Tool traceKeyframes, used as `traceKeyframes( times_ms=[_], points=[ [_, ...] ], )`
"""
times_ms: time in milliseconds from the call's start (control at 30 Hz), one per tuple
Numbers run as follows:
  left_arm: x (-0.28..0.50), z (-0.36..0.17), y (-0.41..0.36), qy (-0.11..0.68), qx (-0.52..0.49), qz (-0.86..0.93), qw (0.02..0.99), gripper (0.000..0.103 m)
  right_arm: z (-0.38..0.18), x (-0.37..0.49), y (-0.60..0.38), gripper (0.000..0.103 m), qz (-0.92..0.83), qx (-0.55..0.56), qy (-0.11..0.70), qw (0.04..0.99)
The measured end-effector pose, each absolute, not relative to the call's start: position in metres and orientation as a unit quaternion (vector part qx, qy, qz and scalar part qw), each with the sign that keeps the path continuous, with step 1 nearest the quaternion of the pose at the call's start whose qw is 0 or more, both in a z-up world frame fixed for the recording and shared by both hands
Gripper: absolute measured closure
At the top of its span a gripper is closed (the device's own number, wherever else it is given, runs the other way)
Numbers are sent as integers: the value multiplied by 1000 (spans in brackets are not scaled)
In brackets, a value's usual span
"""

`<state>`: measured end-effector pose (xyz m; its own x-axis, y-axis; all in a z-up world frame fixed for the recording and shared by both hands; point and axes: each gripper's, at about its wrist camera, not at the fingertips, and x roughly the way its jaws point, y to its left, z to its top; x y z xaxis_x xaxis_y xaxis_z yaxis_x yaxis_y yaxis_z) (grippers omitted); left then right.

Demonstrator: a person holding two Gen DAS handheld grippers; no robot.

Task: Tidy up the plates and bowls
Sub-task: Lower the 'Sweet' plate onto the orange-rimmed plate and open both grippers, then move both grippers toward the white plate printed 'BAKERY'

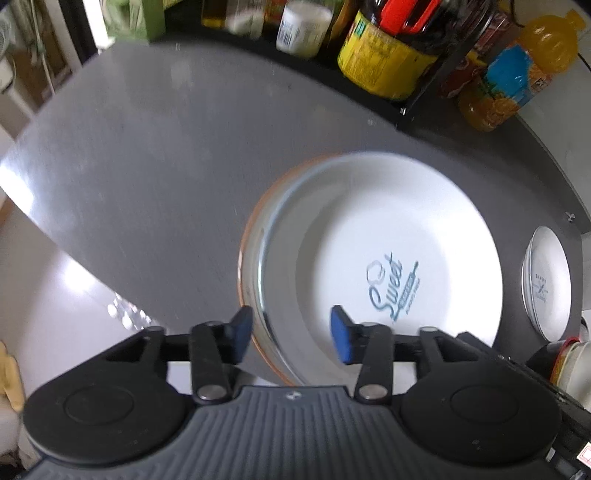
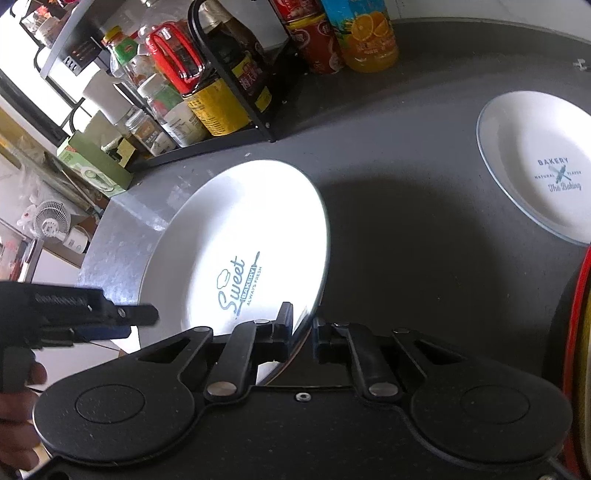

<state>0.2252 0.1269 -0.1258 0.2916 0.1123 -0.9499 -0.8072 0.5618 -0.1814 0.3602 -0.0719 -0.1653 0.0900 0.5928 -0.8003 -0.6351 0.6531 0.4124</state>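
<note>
The right tool (image 2: 302, 325) had its fingers drawn narrow around the near rim of the "Sweet Bakery" plate (image 2: 236, 243), one finger on each face of the rim, pinching it. That plate stood tilted, its printed face turned up and toward the bottles, with its far edge over the grey counter (image 2: 406, 206).

The left tool (image 1: 291, 334) was spread wide and held nothing. Its blue pads (image 1: 341, 338) straddled the plate's left rim in the left wrist view, one pad outside the rim and one over the plate's white face; whether either pad touched it I could not tell. Seen from the right wrist camera, the left tool came in from the left edge just beside the plate, with part of a hand (image 2: 18, 417) on its grip.

A second white plate marked "Bakery" (image 2: 543, 170) lay flat on the counter, well apart to the right. It was empty.

At the back, a black wire rack (image 2: 236, 96) held a dark sauce bottle with a red handle (image 2: 207, 74) and several jars. An orange juice bottle (image 2: 369, 33) stood beside it.
</note>
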Motion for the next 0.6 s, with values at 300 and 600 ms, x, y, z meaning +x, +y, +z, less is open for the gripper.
traceKeyframes(
  times_ms=[300,600],
  points=[
    [229,-136,147,511,-332,332,720,52,-168,360,-67,93,404,-25,536,741],
    [220,-153,163,503,-337,368,706,52,-170,360,-56,85,394,-41,539,743]
  ],
)
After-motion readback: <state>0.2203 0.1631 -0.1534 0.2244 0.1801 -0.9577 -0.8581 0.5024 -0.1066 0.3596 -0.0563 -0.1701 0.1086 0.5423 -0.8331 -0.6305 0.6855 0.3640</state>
